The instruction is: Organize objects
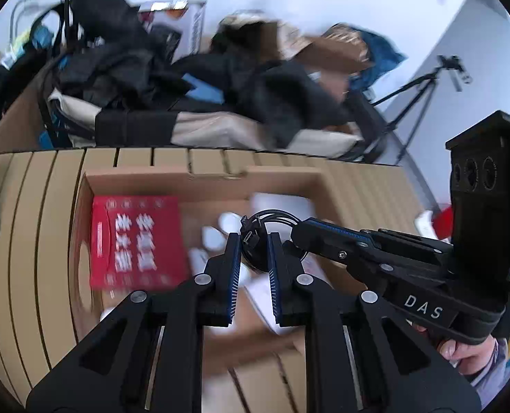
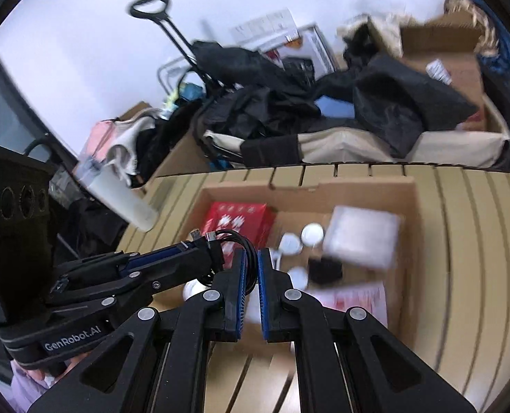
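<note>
A coiled black cable (image 1: 260, 237) with plugs hangs over an open cardboard box (image 1: 199, 179). My left gripper (image 1: 253, 241) is shut on the coil. My right gripper (image 2: 250, 258) is shut on the same cable (image 2: 236, 241) from the other side; it shows in the left wrist view (image 1: 301, 232) at the right. The left gripper shows in the right wrist view (image 2: 210, 251) at the left. In the box lie a red packet (image 1: 136, 241), several white round pieces (image 2: 311, 234), a white wrapped pack (image 2: 361, 237) and a small black item (image 2: 325, 270).
The box (image 2: 306, 189) sits on a slatted beige table (image 2: 478, 241). A white bottle (image 2: 120, 199) leans at the table's left edge. Behind the table are piled dark clothes (image 1: 275, 93), bags and cardboard boxes (image 2: 451, 58), a trolley handle (image 2: 151, 5) and a tripod (image 1: 423, 93).
</note>
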A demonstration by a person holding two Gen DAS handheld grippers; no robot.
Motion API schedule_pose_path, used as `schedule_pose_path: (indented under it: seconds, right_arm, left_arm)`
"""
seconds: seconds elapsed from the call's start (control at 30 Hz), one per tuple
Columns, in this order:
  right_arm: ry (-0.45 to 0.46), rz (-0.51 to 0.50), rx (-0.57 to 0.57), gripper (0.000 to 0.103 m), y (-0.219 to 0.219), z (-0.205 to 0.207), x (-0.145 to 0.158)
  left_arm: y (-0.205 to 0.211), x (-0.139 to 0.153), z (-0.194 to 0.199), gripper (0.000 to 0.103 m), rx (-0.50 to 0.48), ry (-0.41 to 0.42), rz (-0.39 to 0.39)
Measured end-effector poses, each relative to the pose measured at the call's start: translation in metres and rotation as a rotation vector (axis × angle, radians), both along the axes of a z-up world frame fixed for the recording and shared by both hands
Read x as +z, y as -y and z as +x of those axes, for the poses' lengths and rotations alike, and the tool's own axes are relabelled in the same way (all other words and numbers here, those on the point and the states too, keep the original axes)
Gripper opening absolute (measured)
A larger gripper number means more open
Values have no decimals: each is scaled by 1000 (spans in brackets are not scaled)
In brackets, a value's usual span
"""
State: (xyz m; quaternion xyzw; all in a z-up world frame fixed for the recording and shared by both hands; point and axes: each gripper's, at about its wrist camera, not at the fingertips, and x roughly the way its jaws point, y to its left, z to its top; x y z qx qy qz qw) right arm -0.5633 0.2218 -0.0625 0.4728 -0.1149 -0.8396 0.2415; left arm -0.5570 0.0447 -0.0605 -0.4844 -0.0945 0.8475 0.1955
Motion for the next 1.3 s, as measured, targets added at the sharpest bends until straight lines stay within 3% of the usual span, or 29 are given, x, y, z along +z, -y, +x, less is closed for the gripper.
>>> schedule_pose_path:
  seconds: [0.17, 0.27, 0.3, 0.37, 0.47, 0.5, 0.53, 0.57, 0.6, 0.67, 0.83, 1.07, 1.3]
  right_arm:
    - [104, 65, -1, 8, 22, -57, -56]
    - [152, 99, -21, 8, 25, -75, -80]
    - [162, 98, -17, 8, 23, -78, -84]
    - [165, 95, -10, 9, 19, -79, -86]
    - [140, 112, -11, 12, 10, -74, -74]
    - [121, 109, -16, 16, 4, -68, -64]
    - [109, 108, -20, 22, 0, -63, -55]
    - [99, 113, -22, 38, -4, -58, -46]
    - [88, 124, -20, 64, -8, -51, -36]
    - [57, 160, -14, 85, -17, -32, -14]
    - [-26, 302, -44, 85, -39, 28, 35]
    - [-104, 310, -79, 85, -48, 132, 88]
    - [-245, 343, -89, 85, -36, 254, 123]
  left_arm:
    - [0, -56, -53, 12, 41, 112, -113]
    - [0, -63, -60, 19, 49, 84, -170]
    - [1, -59, -58, 25, 40, 63, -168]
    - [5, -47, -50, 57, 34, 7, -167]
    - [11, -29, -42, 70, 59, -32, -194]
    - [14, -22, -37, 73, 64, -25, -200]
    - [18, -16, -32, 85, 71, -8, -208]
    - [21, -12, -27, 96, 79, 17, -218]
    - [25, -8, -18, 97, 96, 49, -219]
    - [33, 2, 2, 97, 94, 85, -214]
    - [50, 42, 62, 101, 120, 25, -279]
    - [68, 104, 158, 103, 128, -101, -274]
    - [83, 133, 262, 103, 172, -227, -253]
